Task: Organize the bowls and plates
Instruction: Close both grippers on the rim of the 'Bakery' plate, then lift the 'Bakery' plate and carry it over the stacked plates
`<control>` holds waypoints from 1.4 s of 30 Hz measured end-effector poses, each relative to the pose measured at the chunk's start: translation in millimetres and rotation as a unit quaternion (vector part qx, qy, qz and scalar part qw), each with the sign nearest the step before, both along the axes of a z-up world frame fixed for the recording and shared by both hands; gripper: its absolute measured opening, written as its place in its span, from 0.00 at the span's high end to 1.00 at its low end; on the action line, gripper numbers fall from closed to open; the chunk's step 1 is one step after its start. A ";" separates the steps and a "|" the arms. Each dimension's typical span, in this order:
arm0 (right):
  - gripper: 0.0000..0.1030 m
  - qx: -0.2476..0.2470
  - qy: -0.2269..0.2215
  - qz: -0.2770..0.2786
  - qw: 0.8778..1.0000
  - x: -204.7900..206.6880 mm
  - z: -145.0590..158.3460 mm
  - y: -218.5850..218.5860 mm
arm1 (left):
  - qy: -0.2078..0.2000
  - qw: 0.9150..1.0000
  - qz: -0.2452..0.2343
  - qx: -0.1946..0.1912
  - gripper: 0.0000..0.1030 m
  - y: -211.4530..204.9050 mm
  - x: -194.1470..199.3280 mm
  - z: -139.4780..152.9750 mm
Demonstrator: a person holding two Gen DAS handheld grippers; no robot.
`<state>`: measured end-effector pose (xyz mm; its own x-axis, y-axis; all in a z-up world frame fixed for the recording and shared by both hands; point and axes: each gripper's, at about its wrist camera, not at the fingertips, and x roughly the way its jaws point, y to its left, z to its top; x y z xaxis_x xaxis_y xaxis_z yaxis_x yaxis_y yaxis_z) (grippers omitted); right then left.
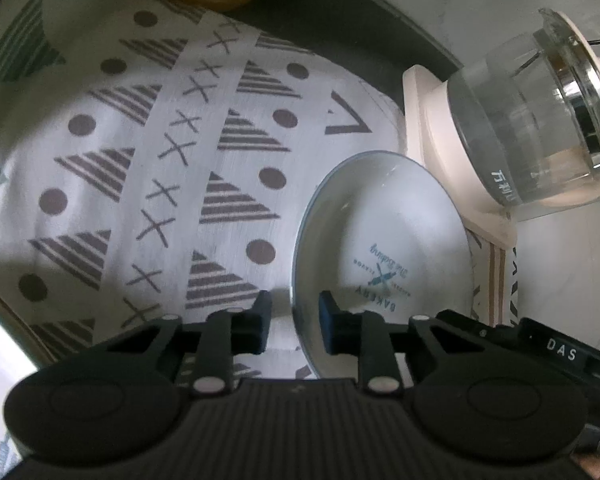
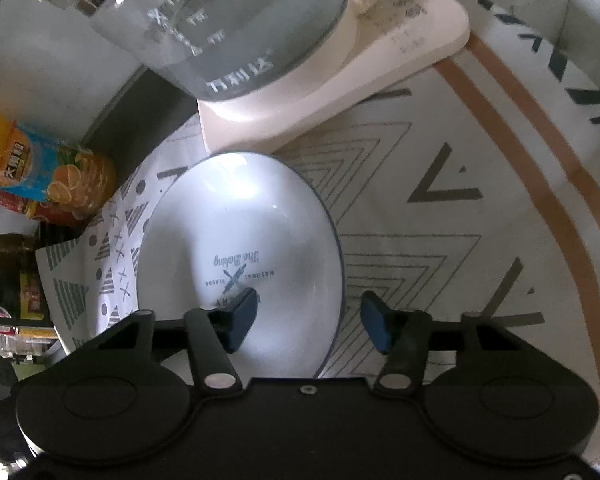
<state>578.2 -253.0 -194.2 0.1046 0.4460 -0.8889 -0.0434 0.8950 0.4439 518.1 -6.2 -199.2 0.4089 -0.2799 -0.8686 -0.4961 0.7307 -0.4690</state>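
Observation:
A white bowl (image 1: pixel 384 240) with a blue rim and blue "Bakery" print lies on a patterned cloth (image 1: pixel 148 152). My left gripper (image 1: pixel 295 322) is open, its two fingers astride the bowl's near left rim. The same bowl (image 2: pixel 240 256) shows in the right wrist view. My right gripper (image 2: pixel 309 320) is open, its left finger over the bowl's inside and its right finger outside the near right rim. Whether any finger touches the rim I cannot tell.
A glass kettle (image 1: pixel 540 116) on a cream base (image 1: pixel 432 140) stands just beyond the bowl, also in the right wrist view (image 2: pixel 220 24). An orange juice bottle (image 2: pixel 48 168) and other packages stand at the left. A white plate edge (image 1: pixel 0 344) shows at lower left.

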 end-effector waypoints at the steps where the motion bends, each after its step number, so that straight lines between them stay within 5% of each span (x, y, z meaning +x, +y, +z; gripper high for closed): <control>1: 0.50 0.002 0.004 0.001 1.000 0.0 -1.9 -0.2 | 0.000 1.000 0.001 0.000 0.79 -0.2 0.0 0.6; 13: 0.70 0.025 0.030 0.007 0.999 3.2 -16.1 -4.7 | -0.003 0.999 0.018 -0.029 0.92 3.2 1.6 -8.4; 15: 0.86 0.010 0.020 0.020 1.000 3.4 -16.0 -4.4 | -0.001 0.999 0.023 -0.026 0.92 3.4 0.4 -7.2; 20: 0.91 0.030 -0.015 0.034 0.999 -3.1 -1.9 -8.0 | -0.015 0.999 0.034 -0.007 0.92 5.6 -7.0 6.2; 42: 0.90 0.056 -0.108 0.035 0.992 -46.3 69.2 29.3 | -0.081 0.996 0.036 0.011 0.92 48.3 -49.3 68.3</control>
